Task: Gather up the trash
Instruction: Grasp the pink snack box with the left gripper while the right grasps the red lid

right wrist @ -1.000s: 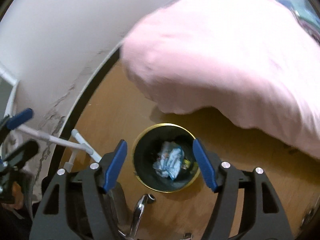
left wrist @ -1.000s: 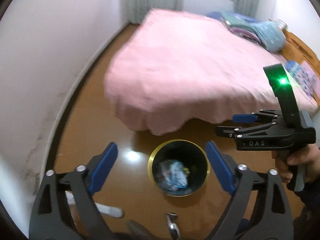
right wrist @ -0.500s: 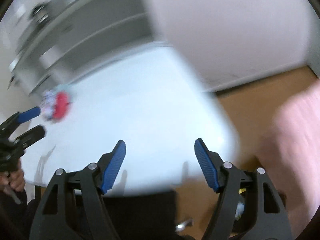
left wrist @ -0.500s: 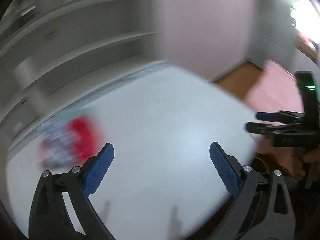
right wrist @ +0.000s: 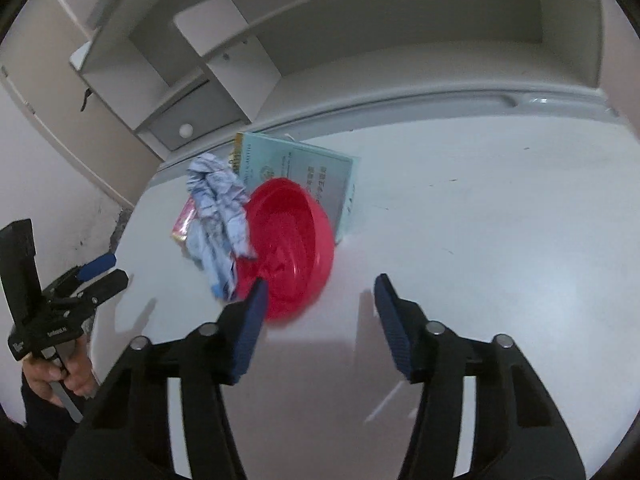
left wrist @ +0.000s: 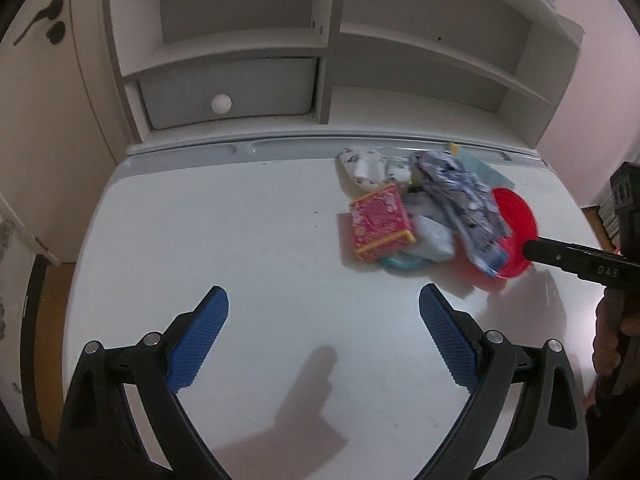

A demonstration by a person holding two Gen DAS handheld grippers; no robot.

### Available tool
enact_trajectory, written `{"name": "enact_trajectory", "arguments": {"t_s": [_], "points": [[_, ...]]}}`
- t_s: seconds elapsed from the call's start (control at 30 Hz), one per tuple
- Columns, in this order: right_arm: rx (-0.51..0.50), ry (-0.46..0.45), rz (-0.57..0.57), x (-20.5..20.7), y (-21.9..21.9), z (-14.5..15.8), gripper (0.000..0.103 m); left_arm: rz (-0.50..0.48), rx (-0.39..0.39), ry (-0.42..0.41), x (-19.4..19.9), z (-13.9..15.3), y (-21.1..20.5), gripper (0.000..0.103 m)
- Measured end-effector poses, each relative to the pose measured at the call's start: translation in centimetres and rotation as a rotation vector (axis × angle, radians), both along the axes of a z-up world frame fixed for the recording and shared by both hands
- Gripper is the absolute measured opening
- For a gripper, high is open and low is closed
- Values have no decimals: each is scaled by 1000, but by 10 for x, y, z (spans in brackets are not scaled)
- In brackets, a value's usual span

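My right gripper (right wrist: pixel 318 294) jaws closing, nothing between them; red bowl (right wrist: pixel 290 240) just beyond its left pad, crumpled wrapper (right wrist: pixel 218 204) draped on the bowl's rim. My left gripper (left wrist: pixel 322 320) jaws spread, empty, over bare desk (left wrist: pixel 240 240); trash pile sits toward the desk's back right. Left view alone shows the red packet (left wrist: pixel 380 220); right view alone shows the teal booklet (right wrist: pixel 296 172) fully.

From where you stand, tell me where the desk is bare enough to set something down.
The white desk is bare across its near half and left of the red packet; also right of the red bowl and teal booklet. The crowded patch is around the crumpled wrapper, by the back rail.
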State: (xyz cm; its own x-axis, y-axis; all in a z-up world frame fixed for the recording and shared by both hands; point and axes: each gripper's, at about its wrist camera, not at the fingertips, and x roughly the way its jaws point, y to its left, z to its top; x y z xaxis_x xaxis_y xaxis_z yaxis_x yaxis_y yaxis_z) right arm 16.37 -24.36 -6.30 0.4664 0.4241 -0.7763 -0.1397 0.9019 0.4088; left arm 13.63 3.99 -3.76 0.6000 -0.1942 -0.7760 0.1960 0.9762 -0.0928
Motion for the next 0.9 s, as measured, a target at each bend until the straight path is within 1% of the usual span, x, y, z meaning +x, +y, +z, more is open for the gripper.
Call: {"name": "enact_trajectory", "arguments": {"t_s": [0.03, 0.07, 0.1, 0.13, 0.23, 0.3, 0.4, 0.57, 0.67, 0.73, 0.77, 0.8, 0.83, 0.9], "points": [[3, 8, 3, 2, 1, 0, 45, -8, -1, 5, 6, -2, -1, 93], [12, 14, 17, 4, 4, 0, 39, -9, 1, 9, 12, -3, -2, 93], [6, 15, 27, 5, 9, -1, 26, -12, 2, 10, 18, -4, -4, 93], [-13, 9, 23, 6, 11, 1, 17, -20, -2, 11, 24, -6, -4, 93], [-45, -40, 8, 2, 12, 12, 13, -47, -6, 29, 43, -17, -16, 93], [-61, -81, -19, -9, 2, 26, 13, -68, -8, 36, 51, -20, -22, 93], [-79, -108, -59, -22, -18, 36, 13, -82, -8, 55, 63, -27, -33, 93], [-91, -99, -104, -37, -42, 36, 13, -80, -42, 74, 81, -33, -32, 93], [-87, -88, -119, -45, -52, 32, 13, -55, -72, 99, 87, -37, -28, 92], [-85, -84, -124, -48, -54, 30, 13, -55, -104, 117, 89, -39, -29, 79], [-84, -83, -126, -51, -55, 30, 13, -59, -105, 114, 87, -39, -30, 72], [-83, -85, -130, -54, -56, 30, 13, -68, -107, 116, 85, -37, -31, 47], [-82, -89, -130, -58, -57, 31, 13, -67, -109, 127, 83, -37, -31, 43], [-84, -102, -135, -64, -60, 35, 13, -49, -99, 120, 79, -32, -30, 42]]}}
